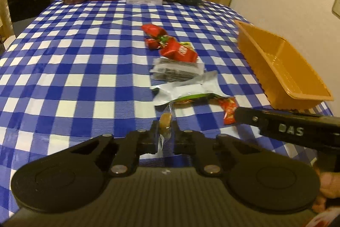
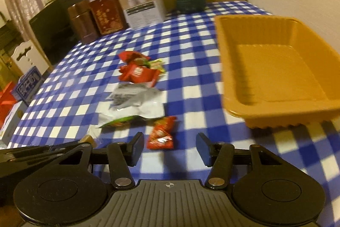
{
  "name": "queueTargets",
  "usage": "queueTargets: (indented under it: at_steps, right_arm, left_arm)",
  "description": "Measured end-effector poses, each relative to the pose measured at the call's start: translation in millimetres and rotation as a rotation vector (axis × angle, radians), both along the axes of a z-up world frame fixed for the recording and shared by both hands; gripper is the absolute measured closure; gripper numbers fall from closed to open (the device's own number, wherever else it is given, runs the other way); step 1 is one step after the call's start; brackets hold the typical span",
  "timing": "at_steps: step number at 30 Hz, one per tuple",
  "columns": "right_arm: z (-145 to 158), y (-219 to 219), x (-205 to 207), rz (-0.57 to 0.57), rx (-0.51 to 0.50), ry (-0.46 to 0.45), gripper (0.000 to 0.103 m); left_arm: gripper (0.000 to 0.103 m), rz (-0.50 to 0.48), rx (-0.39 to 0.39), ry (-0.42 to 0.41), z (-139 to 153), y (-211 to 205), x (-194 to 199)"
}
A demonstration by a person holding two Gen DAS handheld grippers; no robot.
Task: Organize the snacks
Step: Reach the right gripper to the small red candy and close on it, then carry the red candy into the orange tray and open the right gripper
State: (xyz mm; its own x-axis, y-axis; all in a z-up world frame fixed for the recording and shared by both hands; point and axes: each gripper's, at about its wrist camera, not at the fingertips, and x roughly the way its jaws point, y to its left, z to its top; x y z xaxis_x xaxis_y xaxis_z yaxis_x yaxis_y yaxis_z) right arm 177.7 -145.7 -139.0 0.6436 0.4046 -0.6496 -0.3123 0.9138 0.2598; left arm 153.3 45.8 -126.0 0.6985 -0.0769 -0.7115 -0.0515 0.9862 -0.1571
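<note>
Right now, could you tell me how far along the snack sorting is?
Nothing looks done yet: the orange tray holds no snacks. In hand: the left gripper is shut on a clear-wrapped tan snack, while the right gripper is open above a small red packet. Left: the red packets, grey pack and white pouch lie on the checked tablecloth.

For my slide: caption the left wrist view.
Left gripper pinching a clear-wrapped snack beside the empty orange tray.

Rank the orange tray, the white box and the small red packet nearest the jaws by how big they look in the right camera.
1. orange tray
2. white box, though it stands farther back, so really larger than it looks
3. red packet
</note>
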Motion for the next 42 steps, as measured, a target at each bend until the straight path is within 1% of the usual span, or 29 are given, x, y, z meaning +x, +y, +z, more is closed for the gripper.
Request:
queueTargets:
  at_steps: [3,8,9,10,16,26,34,42]
  right_arm:
    - [-3.4,15.9,7.8,0.007,-0.035,-0.023,0.056]
    - [-14.9,35.6,18.5,0.028,-0.133,-0.034,0.069]
    - [-16.3,37.6,18.9,0.029,-0.150,-0.039,0.074]
    - [-17.0,39.1,18.8,0.029,-0.168,-0.045,0.075]
    - [-14.4,38.0,13.6,0.023,-0.185,-0.060,0.077]
    - [16.6,21.5,-20.4,-0.003,-0.137,-0.105,0.078]
    - [55.7,-13.8,-33.1,-0.061,-0.080,-0.159,0.078]
    - [75.4,-61.1,-26.6,-0.141,-0.079,-0.181,0.078]
  left_arm:
    - [0.093,0.014,-0.019,-0.005,0.5,5.4,-0.9]
    - [0.093,0.020,-0.037,-0.011,1.0,9.2,-1.4]
    - [0.093,0.020,-0.039,-0.011,0.8,9.4,-1.5]
    - [0.093,0.021,-0.043,-0.011,0.8,9.9,-1.8]
    - [0.093,0.020,-0.055,-0.019,5.5,9.2,-4.7]
    - [0.093,-0.005,-0.048,-0.060,32.3,-4.7,-13.9]
    - [0.093,-0.045,-0.053,-0.077,54.1,-28.6,-13.8]
    - [0.093,-0.120,-0.071,-0.089,66.9,-68.0,1.5]
